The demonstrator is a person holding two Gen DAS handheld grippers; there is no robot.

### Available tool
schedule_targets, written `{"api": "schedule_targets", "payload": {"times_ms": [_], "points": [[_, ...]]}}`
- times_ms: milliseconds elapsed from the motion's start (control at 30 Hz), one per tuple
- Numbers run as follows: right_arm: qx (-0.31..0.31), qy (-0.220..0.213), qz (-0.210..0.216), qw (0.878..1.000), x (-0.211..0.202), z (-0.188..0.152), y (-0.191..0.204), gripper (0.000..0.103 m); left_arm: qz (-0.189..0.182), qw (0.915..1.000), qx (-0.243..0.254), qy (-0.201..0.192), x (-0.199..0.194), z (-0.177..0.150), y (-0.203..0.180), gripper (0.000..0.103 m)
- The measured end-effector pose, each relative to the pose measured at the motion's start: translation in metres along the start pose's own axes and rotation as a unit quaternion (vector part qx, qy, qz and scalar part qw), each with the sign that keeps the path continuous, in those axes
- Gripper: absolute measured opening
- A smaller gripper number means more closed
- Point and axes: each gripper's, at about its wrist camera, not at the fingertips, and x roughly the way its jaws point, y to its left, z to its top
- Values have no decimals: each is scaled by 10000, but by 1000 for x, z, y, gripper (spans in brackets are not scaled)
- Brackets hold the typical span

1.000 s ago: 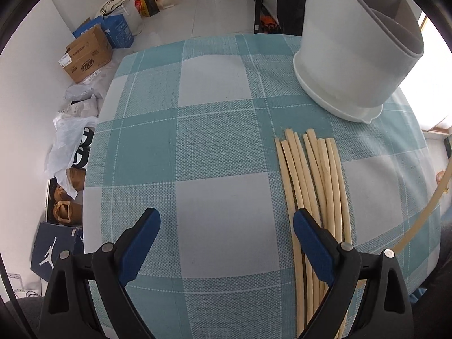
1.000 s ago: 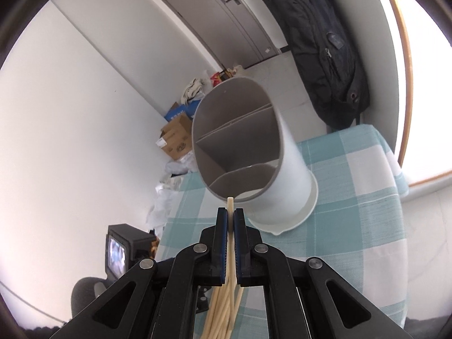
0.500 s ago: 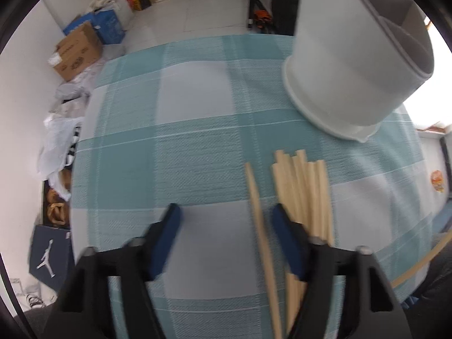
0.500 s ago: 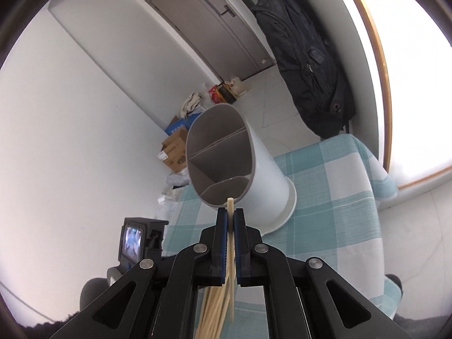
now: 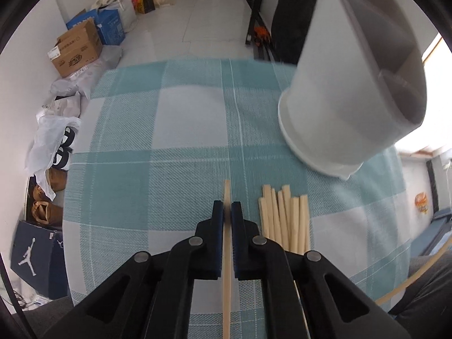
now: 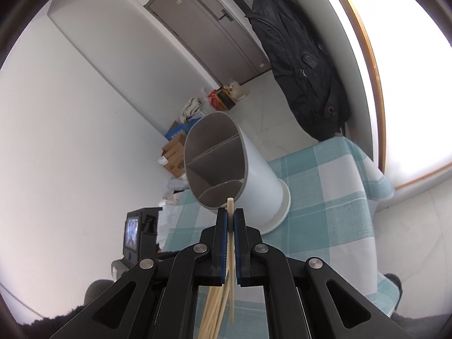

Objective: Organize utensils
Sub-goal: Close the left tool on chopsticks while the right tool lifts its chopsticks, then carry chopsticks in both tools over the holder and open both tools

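Left wrist: hand-held gripper (image 5: 226, 209) angled steeply down, clamping a chopstick (image 5: 226, 251).

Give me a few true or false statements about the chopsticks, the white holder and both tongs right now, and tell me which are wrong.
1. The left tongs are closed on a single chopstick. True; they have just been closing.
2. The right tongs are empty. False: they grip one chopstick.
3. The white holder has dividers inside. True.
4. The holder already contains chopsticks. False: the compartments in view look empty.
5. A bunch of chopsticks lies on the checked tablecloth. True.
6. The tablecloth is red. False: it is teal and white.
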Motion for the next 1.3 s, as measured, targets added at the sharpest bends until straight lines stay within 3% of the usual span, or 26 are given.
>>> {"api": "schedule_targets", "payload": {"times_ms": [200,333,533,967,1300], "points": [[-253,-141,-58,9996,-1,-4,12,4,-109,9934,-158,-1135,-63,-8,-6,2],[-449,-252,-187,9985,-1,-6,23,4,-133,9870,-147,-1594,-85,-17,-9,2],[-674,-382,-279,9966,-1,-11,40,4,-306,9822,-163,-1848,-84,-7,12,2],[-1093,-661,-338,9912,-9,1,80,4,-816,9723,347,-2162,-123,0,-1,1],[-1254,-861,-271,9880,-30,57,100,4,-1327,9624,268,-2354,-167,40,-12,1]]}}
